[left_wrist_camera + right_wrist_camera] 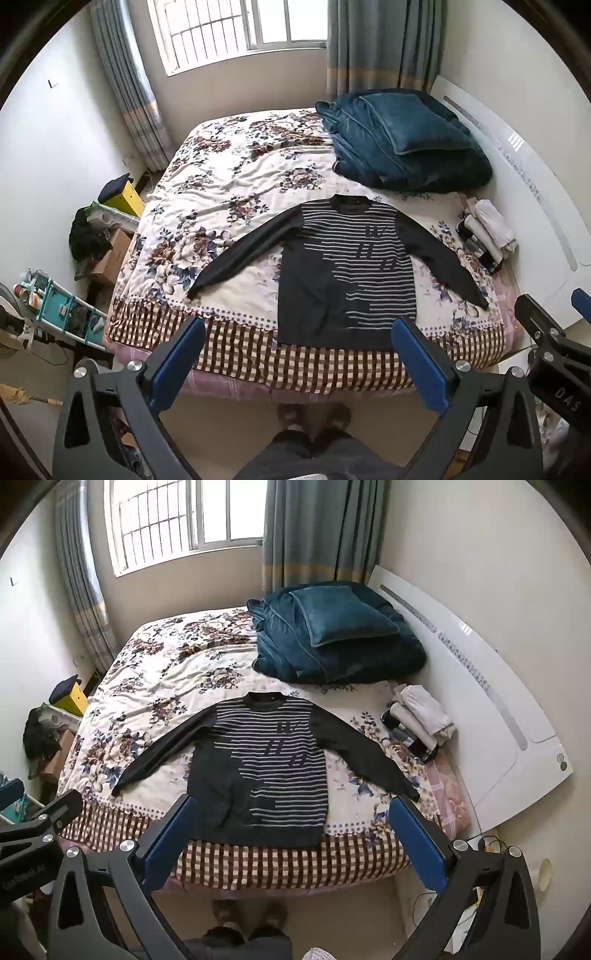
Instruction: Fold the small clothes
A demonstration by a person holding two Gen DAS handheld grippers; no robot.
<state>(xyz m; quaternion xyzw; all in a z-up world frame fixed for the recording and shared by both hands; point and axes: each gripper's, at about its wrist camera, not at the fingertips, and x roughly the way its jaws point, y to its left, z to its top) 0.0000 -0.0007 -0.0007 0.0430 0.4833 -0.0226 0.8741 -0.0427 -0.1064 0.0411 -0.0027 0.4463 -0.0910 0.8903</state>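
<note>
While my left gripper [297, 332] and right gripper [291, 810] hung spread and empty, the sweater [343, 273] lay flat, collar far, hem near, sleeves angled outward.

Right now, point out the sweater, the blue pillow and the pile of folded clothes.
sweater [347, 266], left wrist view, striped chest.
blue pillow [413, 123], left wrist view, top face.
folded clothes [424, 710], right wrist view, top white piece.
</note>
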